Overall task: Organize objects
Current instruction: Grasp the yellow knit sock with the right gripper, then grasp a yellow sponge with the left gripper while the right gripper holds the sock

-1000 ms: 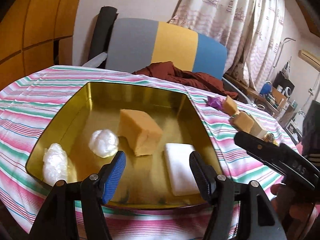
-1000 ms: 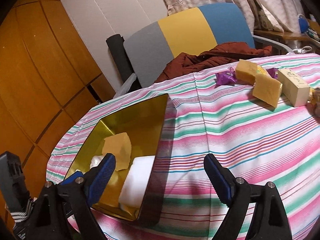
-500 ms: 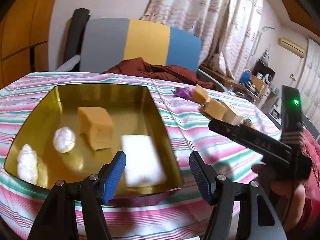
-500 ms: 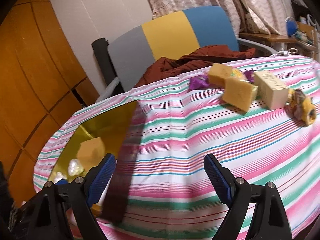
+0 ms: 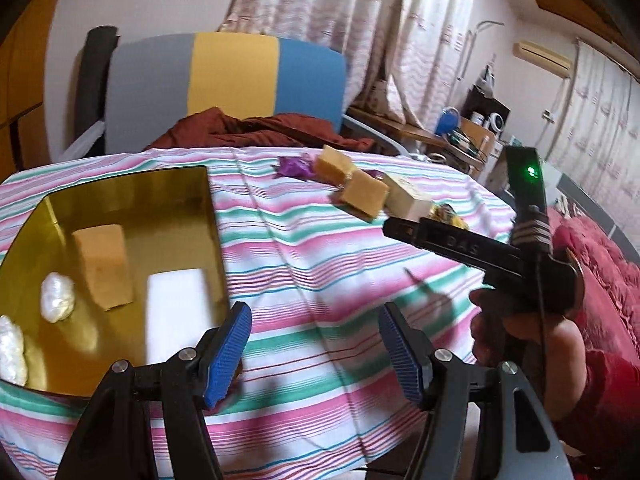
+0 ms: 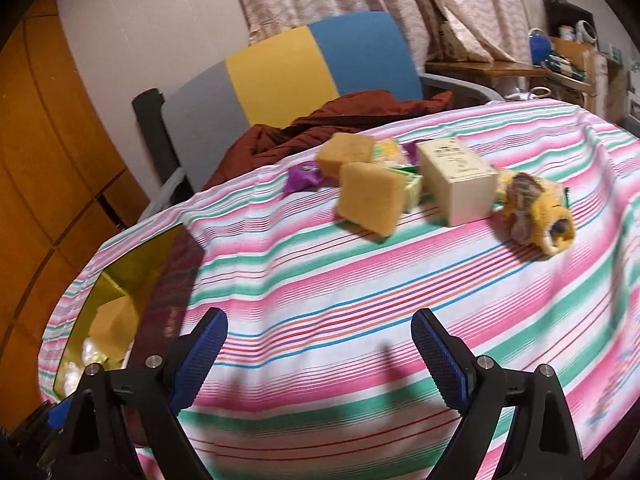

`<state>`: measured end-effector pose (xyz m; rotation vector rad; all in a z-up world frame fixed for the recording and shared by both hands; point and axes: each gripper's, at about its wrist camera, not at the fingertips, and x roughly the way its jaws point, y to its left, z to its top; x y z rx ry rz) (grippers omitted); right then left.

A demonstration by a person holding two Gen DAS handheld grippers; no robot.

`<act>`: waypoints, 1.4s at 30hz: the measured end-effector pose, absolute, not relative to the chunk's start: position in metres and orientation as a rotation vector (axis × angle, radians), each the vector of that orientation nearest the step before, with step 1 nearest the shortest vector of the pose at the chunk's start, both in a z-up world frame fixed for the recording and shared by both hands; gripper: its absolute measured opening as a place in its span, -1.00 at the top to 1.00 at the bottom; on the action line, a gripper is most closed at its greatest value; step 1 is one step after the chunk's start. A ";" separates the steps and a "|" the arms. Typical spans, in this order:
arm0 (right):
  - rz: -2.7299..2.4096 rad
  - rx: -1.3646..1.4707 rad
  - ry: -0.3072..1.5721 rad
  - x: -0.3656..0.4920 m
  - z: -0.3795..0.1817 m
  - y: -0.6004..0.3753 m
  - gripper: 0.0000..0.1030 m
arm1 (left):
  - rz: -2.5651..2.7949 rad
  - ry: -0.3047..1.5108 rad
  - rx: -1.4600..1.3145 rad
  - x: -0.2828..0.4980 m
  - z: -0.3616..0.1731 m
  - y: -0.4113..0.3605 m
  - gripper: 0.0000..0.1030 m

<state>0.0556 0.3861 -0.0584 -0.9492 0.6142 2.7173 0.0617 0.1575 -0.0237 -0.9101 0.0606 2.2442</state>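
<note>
A gold tray at the left of the striped table holds a yellow sponge, a white block and two white wads. At the far right lie two yellow sponges, a cream box, a purple wrapper and a yellow knitted piece. My left gripper is open over the cloth beside the tray's right rim. My right gripper hangs over bare cloth short of the pile. Its jaws are opening with nothing between them.
A chair with a grey, yellow and blue back stands behind the table, a dark red cloth on its seat. A hand in a red sleeve holds the right gripper's handle. A cluttered side shelf is at the far right.
Both views have swung right, away from the tray and toward the pile of sponges and the box. The tray has slid to the left edge. The right jaws stand slightly wider.
</note>
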 end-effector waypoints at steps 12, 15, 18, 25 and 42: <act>2.479 -0.787 0.396 0.071 -0.057 0.470 -0.82 | 2.151 0.135 -0.936 0.074 -0.030 0.192 -0.31; 2.430 -0.773 0.368 0.064 -0.053 0.504 -0.82 | 2.139 0.140 -0.945 0.072 -0.031 0.198 -0.31; 2.424 -0.807 0.354 0.051 -0.057 0.529 -0.82 | 2.130 0.144 -0.959 0.068 -0.032 0.206 -0.31; 2.452 -0.922 0.344 0.031 -0.082 0.546 -0.39 | 2.122 0.185 -0.984 0.054 -0.036 0.228 -0.31; 2.467 -0.873 0.514 0.047 -0.102 0.555 -0.14 | 2.127 0.352 -0.964 -0.018 -0.047 0.341 -0.61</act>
